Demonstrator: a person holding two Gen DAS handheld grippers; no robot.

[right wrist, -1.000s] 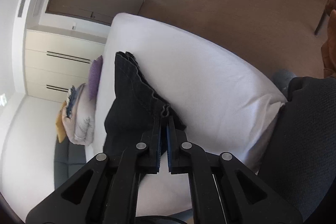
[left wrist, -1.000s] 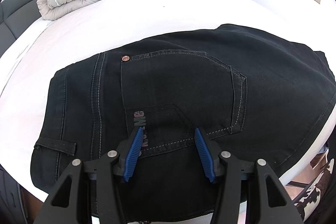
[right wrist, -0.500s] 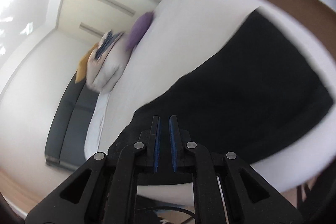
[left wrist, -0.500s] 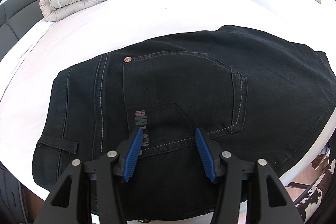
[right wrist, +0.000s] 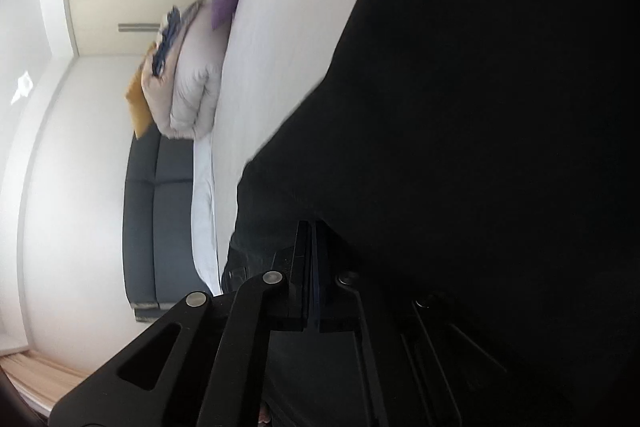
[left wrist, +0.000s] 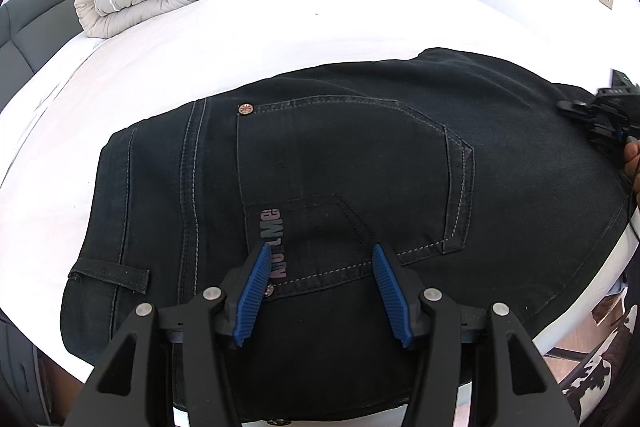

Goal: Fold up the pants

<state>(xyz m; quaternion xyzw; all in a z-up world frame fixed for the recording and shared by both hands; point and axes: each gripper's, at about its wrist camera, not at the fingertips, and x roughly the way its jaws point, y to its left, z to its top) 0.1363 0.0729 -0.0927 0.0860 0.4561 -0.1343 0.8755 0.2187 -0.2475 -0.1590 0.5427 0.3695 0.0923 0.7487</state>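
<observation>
So the pants (left wrist: 360,163) are lying flat on the bed (left wrist: 280,27), right at the near edge, already doubled over with the back pocket (left wrist: 352,179) facing up, and their long axis runs left-right across the left wrist view. The left gripper (left wrist: 320,291) hangs directly over the waistband end by the pocket, jaws roughly half open with nothing between them, pads not pressing anything. The right gripper (left wrist: 600,115) sits at the opposite, far-right end of the fabric; in its own view the jaws are fully together, and whether any cloth is pinched I can't tell, it's too dark. My guess is the next fold goes end-to-end, and each gripper is nearest its own end. Material looks like heavy black denim with pale contrast stitching, a copper rivet (left wrist: 245,109), and a printed logo; the bed sheet is smooth and white.
</observation>
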